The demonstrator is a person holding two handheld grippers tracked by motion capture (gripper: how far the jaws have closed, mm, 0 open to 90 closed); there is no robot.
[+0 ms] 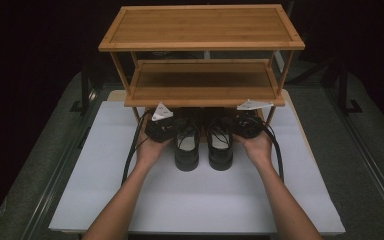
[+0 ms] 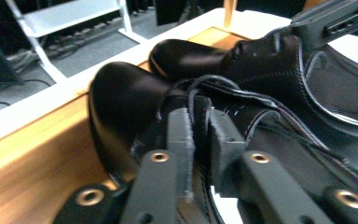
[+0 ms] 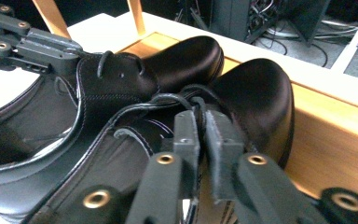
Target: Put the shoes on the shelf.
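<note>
Shoes (image 1: 203, 142) sit side by side under wooden rack (image 1: 202, 30).

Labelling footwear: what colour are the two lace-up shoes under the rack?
Glossy black leather lace-up shoes; clearest in the right gripper view.

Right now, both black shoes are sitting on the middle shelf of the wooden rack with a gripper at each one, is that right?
Not quite: the high view shows the two black shoes on the bottom level, toes under the middle shelf of the wooden rack. The left gripper and right gripper are indeed at one shoe each.
</note>
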